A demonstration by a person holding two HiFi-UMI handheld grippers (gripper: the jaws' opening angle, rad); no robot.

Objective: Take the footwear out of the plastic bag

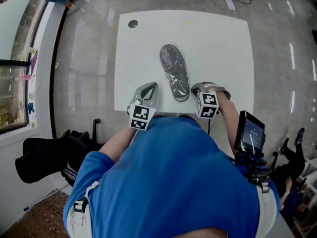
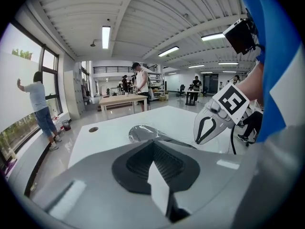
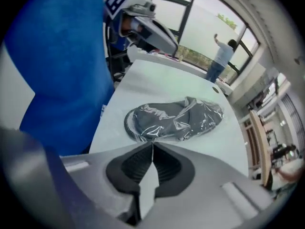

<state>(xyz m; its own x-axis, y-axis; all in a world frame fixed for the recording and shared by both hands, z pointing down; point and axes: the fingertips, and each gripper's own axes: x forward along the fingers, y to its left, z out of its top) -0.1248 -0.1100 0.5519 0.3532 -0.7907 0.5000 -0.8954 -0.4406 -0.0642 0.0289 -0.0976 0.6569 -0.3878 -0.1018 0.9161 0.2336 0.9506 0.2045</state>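
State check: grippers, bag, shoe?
left gripper: shut, nothing in its jaws
right gripper: shut, nothing in its jaws
bag: lying flat on table, holding the shoe
shoe: inside bag, not taken out

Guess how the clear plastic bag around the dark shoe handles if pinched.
The crinkled clear plastic bag looks thin: probably floppy, lifting before the dark shoe does. Glossy film may slip when gripped. Lying flat, unlikely to roll.
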